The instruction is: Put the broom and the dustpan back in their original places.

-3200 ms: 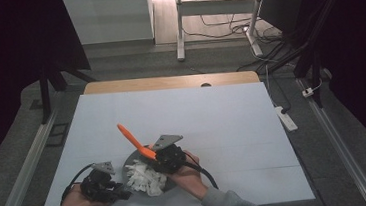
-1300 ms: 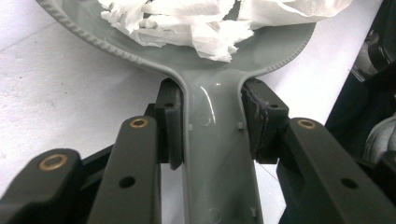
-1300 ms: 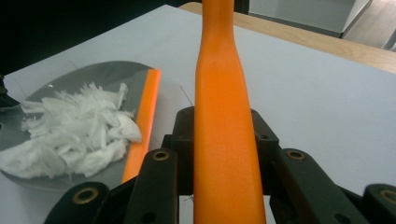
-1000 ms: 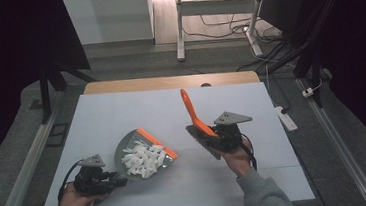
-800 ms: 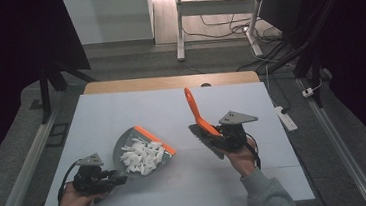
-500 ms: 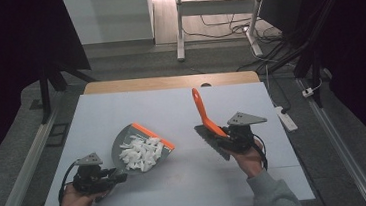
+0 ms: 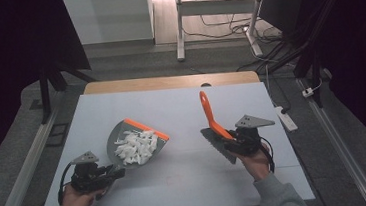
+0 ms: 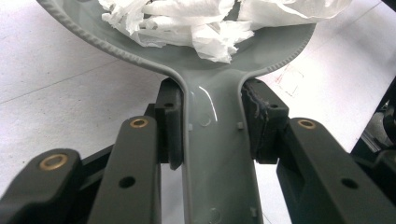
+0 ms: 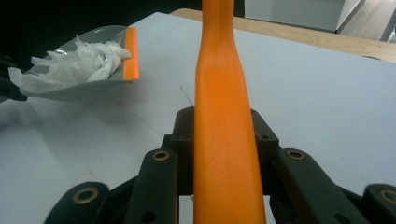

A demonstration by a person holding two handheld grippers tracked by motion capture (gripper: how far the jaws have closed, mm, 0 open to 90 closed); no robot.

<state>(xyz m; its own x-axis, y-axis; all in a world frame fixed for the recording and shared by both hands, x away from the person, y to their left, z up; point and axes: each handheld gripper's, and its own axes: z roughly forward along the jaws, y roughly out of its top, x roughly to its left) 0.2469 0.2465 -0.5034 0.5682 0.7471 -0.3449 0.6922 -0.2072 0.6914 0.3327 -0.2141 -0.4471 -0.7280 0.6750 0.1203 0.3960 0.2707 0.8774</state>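
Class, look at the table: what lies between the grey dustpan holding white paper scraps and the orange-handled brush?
Nothing: in the high view, bare white table separates the grey dustpan with white paper scraps from the orange-handled brush. The right gripper view shows this too.

A white-topped table with a wooden far edge is set on grey floor. At twelve o'clock, a white desk frame and tangled cables are seen; at three o'clock, a power strip is laid.

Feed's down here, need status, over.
Left gripper shut on dustpan handle, paper scraps inside. Right gripper shut on brush. Nothing between them.
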